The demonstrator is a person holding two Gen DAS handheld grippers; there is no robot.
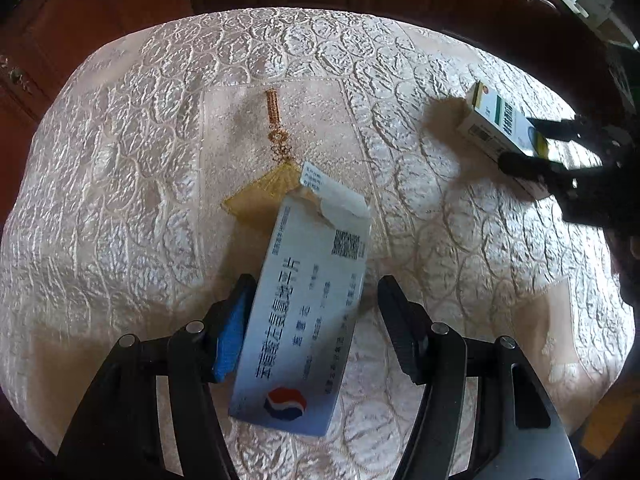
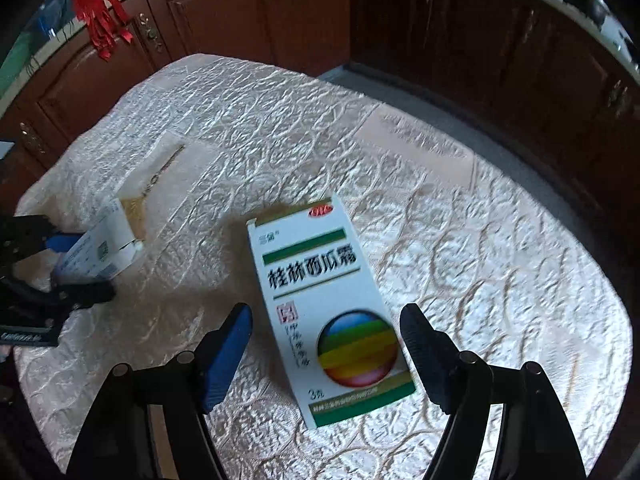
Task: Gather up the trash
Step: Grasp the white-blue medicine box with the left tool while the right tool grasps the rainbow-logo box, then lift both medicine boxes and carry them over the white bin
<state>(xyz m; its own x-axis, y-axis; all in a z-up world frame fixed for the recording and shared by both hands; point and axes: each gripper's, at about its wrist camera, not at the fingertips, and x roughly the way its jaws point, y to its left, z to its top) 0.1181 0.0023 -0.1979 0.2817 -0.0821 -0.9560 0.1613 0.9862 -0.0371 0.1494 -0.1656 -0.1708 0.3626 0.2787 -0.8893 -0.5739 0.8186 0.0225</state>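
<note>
A pale blue medicine box (image 1: 304,312) with a torn end flap lies on the cream quilted tablecloth (image 1: 120,200) between the fingers of my left gripper (image 1: 316,300). The jaws are open; the left blue pad touches the box, the right finger stands apart. A white and green medicine box (image 2: 328,312) with a rainbow ball lies between the fingers of my right gripper (image 2: 326,328), which is open with gaps on both sides. The right gripper (image 1: 524,144) and its box (image 1: 500,124) show at the right in the left wrist view; the left gripper (image 2: 80,264) with the blue box (image 2: 100,248) shows at the left in the right wrist view.
The table is round, with a gold embroidered tassel motif (image 1: 276,152) near the middle. Dark red wooden cabinets (image 2: 240,20) stand close behind the table. A red tassel ornament (image 2: 100,16) hangs on a cabinet door. Grey floor (image 2: 440,112) lies past the table's far edge.
</note>
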